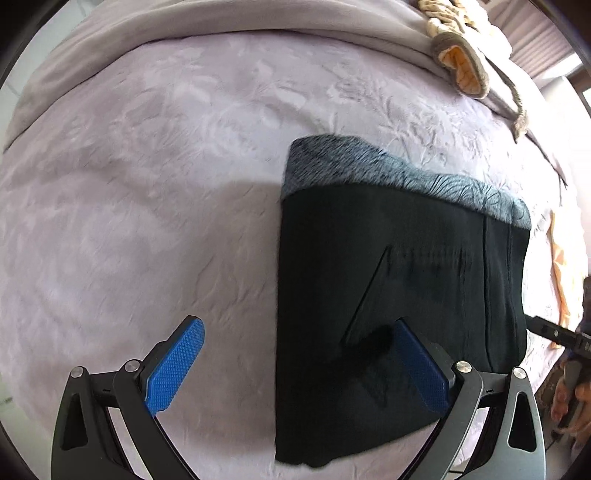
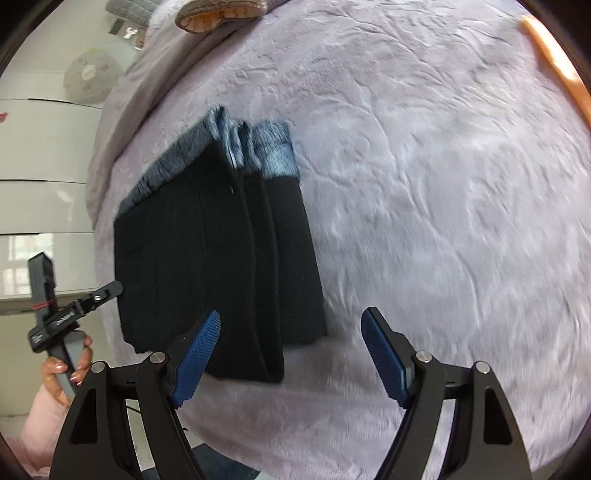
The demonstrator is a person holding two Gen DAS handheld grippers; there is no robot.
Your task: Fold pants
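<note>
The black pants (image 1: pixel 399 295) lie folded into a compact rectangle on the lilac bedspread (image 1: pixel 147 206), with a grey fleecy lining showing along the far edge. My left gripper (image 1: pixel 299 365) is open and empty, hovering over the fold's near left edge. In the right wrist view the folded pants (image 2: pixel 214 258) lie left of centre on the bedspread (image 2: pixel 443 221). My right gripper (image 2: pixel 291 354) is open and empty, above the fold's near right corner. The other gripper (image 2: pixel 74 306) shows at the left of that view, held in a hand.
A grey folded blanket (image 1: pixel 221 33) runs along the far side of the bed. A brown and orange fleecy garment (image 1: pixel 461 62) lies on it. An orange cloth (image 2: pixel 554 62) lies at the bed's right edge. White cupboards (image 2: pixel 44 184) stand beyond the bed.
</note>
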